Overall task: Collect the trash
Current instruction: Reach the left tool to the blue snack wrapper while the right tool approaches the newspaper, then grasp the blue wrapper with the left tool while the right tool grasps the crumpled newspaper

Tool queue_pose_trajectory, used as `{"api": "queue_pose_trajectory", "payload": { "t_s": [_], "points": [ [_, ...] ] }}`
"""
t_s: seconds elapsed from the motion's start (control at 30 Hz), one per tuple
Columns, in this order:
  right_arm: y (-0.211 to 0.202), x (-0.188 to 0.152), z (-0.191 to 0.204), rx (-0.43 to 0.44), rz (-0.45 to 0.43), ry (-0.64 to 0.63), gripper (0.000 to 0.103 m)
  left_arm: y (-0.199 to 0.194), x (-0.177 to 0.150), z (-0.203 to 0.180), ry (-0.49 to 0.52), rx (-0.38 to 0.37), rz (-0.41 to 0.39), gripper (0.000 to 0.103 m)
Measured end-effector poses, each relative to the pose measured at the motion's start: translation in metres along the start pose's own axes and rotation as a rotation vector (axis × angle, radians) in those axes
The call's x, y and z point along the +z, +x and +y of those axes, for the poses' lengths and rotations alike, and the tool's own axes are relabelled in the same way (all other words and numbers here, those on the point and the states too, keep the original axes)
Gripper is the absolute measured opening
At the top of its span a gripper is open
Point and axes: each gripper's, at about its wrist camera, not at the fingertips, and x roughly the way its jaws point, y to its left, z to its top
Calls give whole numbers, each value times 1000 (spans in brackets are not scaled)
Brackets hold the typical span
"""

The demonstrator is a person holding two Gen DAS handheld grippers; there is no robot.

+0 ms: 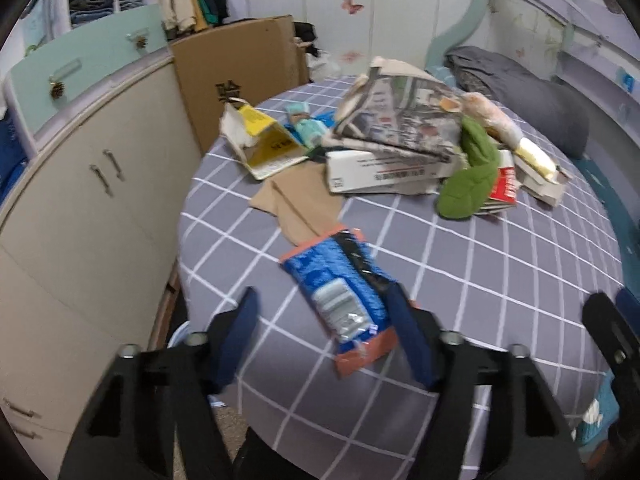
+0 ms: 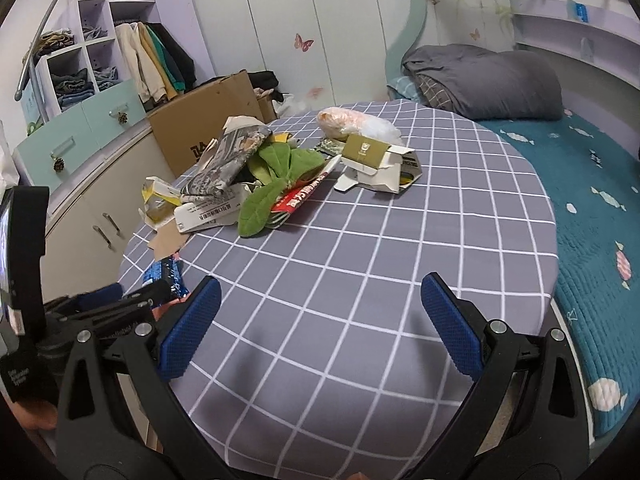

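Observation:
A blue snack wrapper (image 1: 332,280) with orange ends lies flat on the grey checked bed sheet (image 1: 480,264). My left gripper (image 1: 322,292) straddles it, angled down. The right pad touches the wrapper's edge and the left pad stands clear, so nothing is pinched. Farther back is a trash heap: newspaper (image 1: 404,116), a white carton (image 1: 384,170), a yellow box (image 1: 268,144), brown paper (image 1: 296,200) and a green plush leaf (image 1: 468,176). My right gripper (image 2: 320,292) hovers open over bare sheet (image 2: 360,240), with the wrapper (image 2: 164,274) to its left.
A torn gold-and-white box (image 2: 376,160) and an orange plastic bag (image 2: 340,120) lie behind the heap. A cardboard box (image 1: 240,76) and a cream cabinet (image 1: 92,208) stand left of the bed. A grey duvet (image 2: 488,80) and a teal quilt (image 2: 592,200) are on the right.

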Motion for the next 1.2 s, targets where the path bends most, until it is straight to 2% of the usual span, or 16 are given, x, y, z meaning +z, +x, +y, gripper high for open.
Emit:
{"api": "queue_pose_trajectory", "payload": {
  "t_s": [0.03,0.07,0.13,0.23,0.4,0.5,0.57,0.6,0.63,0.73,0.8,0.87,0.9,0.93,1.03,1.2],
  "points": [
    [1,1,1,2,0,-1,97,-1,0,0,2,-17,-2,26],
    [3,3,3,6,1,-3,97,-2,0,0,2,-21,-4,26],
    [5,8,6,19,4,-1,97,-6,1,3,-1,-34,-27,0],
    [7,15,12,41,1,-7,97,-11,3,11,-25,-128,-29,0],
    [16,27,24,83,7,-10,97,-28,9,21,-38,-161,-105,0],
    [23,32,26,97,26,9,97,-26,13,26,-60,-136,-79,2],
    [24,31,25,86,26,13,97,-13,11,24,-66,-168,-24,20],
    [26,30,24,83,31,18,97,-9,11,21,-69,-158,-1,52],
    [27,30,23,82,37,26,97,-10,10,21,-74,-161,-8,65],
    [28,28,17,69,41,36,97,-7,9,9,-51,-146,-24,71],
    [28,28,12,56,40,40,97,4,9,-2,-21,-133,9,72],
    [29,28,7,41,42,42,97,21,7,-12,16,-79,57,71],
    [30,28,6,39,44,43,97,22,6,-14,29,-62,39,69],
    [31,28,4,37,47,44,97,20,5,-17,45,-44,21,48],
    [34,28,0,38,53,43,97,19,7,-16,33,-80,24,34],
    [40,35,1,54,46,54,97,8,10,-4,10,-155,-9,30]
  ]
}}
